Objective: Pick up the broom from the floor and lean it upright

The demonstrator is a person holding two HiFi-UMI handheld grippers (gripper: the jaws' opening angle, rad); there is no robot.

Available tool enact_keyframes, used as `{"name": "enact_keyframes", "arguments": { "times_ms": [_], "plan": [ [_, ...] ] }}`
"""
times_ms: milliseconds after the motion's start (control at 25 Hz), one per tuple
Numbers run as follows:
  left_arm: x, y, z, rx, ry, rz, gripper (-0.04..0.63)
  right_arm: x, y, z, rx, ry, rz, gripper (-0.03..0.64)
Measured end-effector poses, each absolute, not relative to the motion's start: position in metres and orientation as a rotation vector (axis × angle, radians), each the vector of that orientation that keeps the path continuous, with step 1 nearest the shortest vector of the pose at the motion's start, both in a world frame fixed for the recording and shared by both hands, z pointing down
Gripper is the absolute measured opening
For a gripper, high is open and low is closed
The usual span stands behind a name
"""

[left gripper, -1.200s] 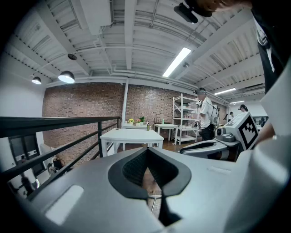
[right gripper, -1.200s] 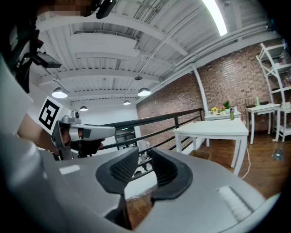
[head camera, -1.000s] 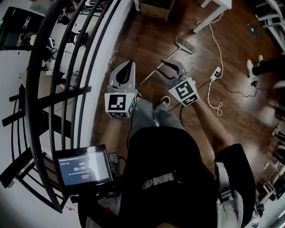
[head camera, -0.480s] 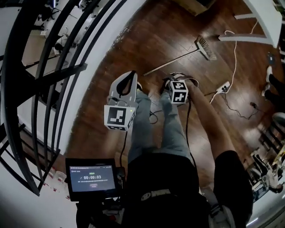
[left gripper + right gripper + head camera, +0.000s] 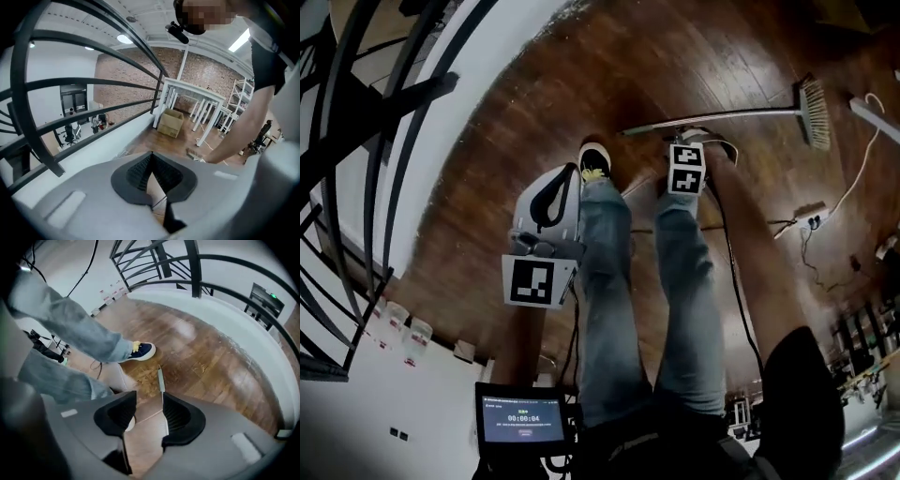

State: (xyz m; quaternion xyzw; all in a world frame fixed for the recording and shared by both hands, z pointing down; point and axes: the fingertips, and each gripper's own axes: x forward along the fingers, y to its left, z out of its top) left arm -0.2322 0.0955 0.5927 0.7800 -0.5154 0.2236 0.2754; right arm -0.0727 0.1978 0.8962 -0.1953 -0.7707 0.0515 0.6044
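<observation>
The broom lies flat on the dark wooden floor, with its thin handle [image 5: 741,115] running left from the brush head [image 5: 814,112]. My right gripper [image 5: 697,134] points steeply down over the handle, close to its free end. In the right gripper view the handle [image 5: 161,378] passes between the jaws of that gripper [image 5: 149,397], along the inner edge of the right pad; the jaws are closing, with a wide gap still on the left side. My left gripper [image 5: 574,171] hangs lower left beside the person's leg, tips together and empty [image 5: 151,157]. The brush head [image 5: 194,153] shows far off.
A curved white ledge with black railing [image 5: 384,187] bounds the left side. The person's jeans and shoe [image 5: 593,161] stand between the grippers. A power strip [image 5: 806,216] with cable lies at right, near a white table leg [image 5: 877,117]. A cardboard box [image 5: 171,123] sits farther off.
Both grippers have come down toward the floor. The right one rolled over and dropped onto the free end of the broom handle. The left stays shut by the leg.
</observation>
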Motion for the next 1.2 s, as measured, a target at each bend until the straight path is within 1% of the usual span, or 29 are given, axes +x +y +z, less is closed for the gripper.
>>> {"name": "enact_keyframes", "arguments": {
  "times_ms": [200,360,520,560,600,640,800,920,1080,1200],
  "plan": [
    [-0.256,0.1,0.666,2.044,-1.428,0.624,0.015,-0.103,0.209,0.993,-0.495,-1.757,0.02,0.184],
    [-0.267,0.102,0.707,2.024,-1.432,0.613,0.015,-0.125,0.226,1.032,-0.53,-1.759,0.008,0.192],
    [-0.269,0.105,0.733,1.997,-1.409,0.601,0.015,-0.119,0.231,1.07,-0.532,-1.684,-0.102,0.194],
    [-0.27,0.106,0.736,1.992,-1.409,0.593,0.015,-0.117,0.229,1.077,-0.513,-1.672,-0.133,0.181],
    [-0.27,0.107,0.738,1.991,-1.407,0.589,0.015,-0.117,0.226,1.081,-0.492,-1.675,-0.157,0.125],
    [-0.27,0.108,0.74,1.992,-1.401,0.59,0.015,-0.117,0.225,1.082,-0.478,-1.688,-0.166,0.111],
    [-0.273,0.109,0.741,2.007,-1.388,0.604,0.015,-0.118,0.221,1.08,-0.446,-1.73,-0.106,0.087],
    [-0.271,0.104,0.728,2.018,-1.388,0.611,0.015,-0.125,0.202,1.059,-0.371,-1.765,-0.08,0.086],
    [-0.263,0.088,0.682,2.039,-1.394,0.584,0.015,-0.137,0.158,0.981,-0.282,-1.882,-0.049,0.086],
    [-0.245,0.058,0.627,2.115,-1.387,0.537,0.015,-0.139,0.1,0.904,-0.158,-1.978,-0.029,0.086]
  ]
}}
